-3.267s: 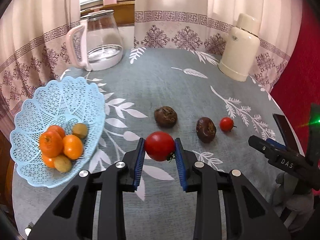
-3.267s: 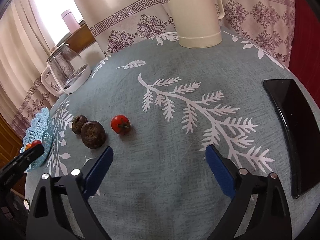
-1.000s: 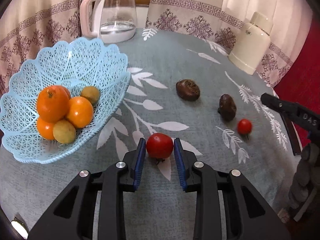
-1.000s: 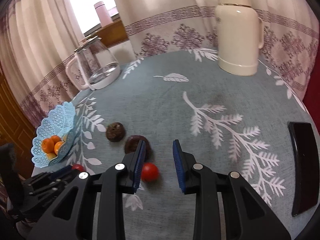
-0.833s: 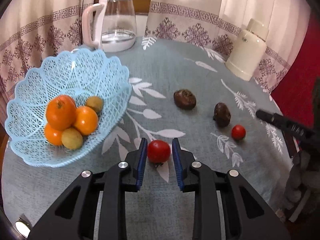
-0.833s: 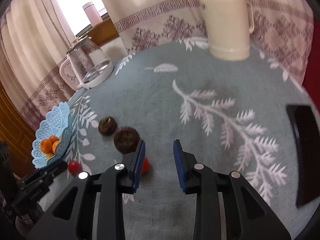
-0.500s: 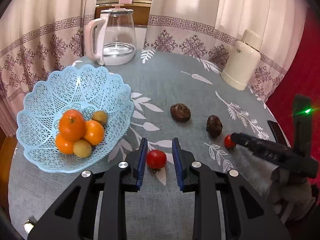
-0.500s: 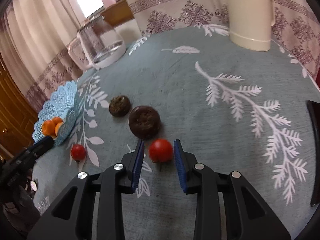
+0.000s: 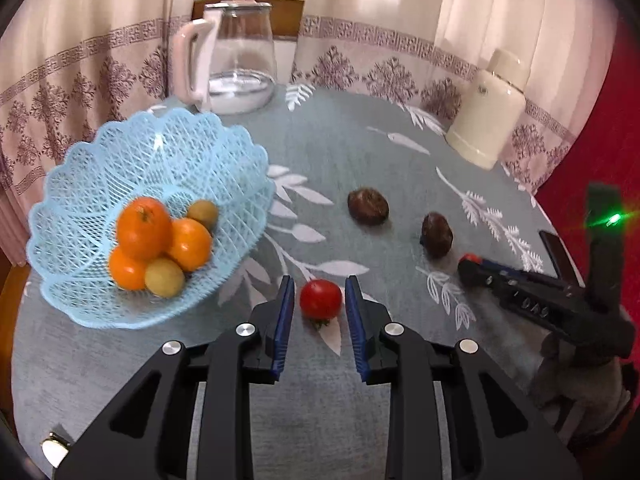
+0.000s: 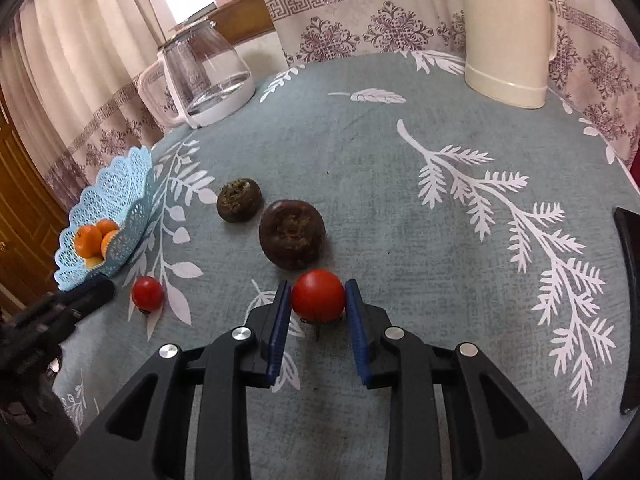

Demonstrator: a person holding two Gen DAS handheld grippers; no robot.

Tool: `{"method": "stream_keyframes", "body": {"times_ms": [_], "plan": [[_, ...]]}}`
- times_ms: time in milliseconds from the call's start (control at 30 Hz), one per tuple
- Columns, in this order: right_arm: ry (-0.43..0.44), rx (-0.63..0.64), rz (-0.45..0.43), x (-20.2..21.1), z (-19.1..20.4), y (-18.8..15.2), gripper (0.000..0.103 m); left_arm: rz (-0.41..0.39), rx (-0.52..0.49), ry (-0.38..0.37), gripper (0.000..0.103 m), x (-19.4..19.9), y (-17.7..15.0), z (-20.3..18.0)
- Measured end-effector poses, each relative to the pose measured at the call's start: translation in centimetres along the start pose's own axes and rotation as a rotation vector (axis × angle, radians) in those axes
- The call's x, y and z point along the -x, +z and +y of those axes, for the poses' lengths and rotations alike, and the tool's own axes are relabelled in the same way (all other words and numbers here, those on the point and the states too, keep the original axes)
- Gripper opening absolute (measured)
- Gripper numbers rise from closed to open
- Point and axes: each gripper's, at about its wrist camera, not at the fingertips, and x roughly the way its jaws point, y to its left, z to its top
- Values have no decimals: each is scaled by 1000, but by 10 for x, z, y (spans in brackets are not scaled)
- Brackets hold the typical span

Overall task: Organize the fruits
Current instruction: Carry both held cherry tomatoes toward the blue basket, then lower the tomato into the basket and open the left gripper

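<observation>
A larger red tomato [image 9: 321, 299] lies on the grey leaf-print cloth just past my left gripper [image 9: 317, 282]. Its pads stand narrowly apart and clear of the tomato; the right wrist view shows that tomato [image 10: 147, 291] lying apart from the gripper's tip. My right gripper [image 10: 316, 285] is shut on a small red tomato [image 10: 318, 296], low over the cloth. Just beyond it lie two dark brown fruits [image 10: 292, 234] [image 10: 240, 200]. A light-blue lattice basket [image 9: 256, 168] at the left holds several oranges [image 9: 144, 228] and small yellow-green fruits.
A glass kettle [image 9: 236, 64] stands at the back behind the basket. At the back right is a cream thermos [image 9: 488, 120]. A black phone [image 10: 630, 300] lies at the table's right edge. Curtains hang around the round table.
My left gripper has set the larger tomato on the cloth and drawn back from it. My right gripper has narrowed, come forward round the small tomato and shut on it.
</observation>
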Motion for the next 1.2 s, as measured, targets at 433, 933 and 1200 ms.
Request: {"method": "stream_keyframes", "body": {"times_ms": [433,933,1200], "plan": [[27,-16,-28,11,-2,1,28,52,8,42,34,-33,-2,3],[45,6,-65,24,15,8,28,4,28,6,29,-16,0,8],[76,41,-67,23,38,15,28,-106,97,59,29,27,15,40]]}}
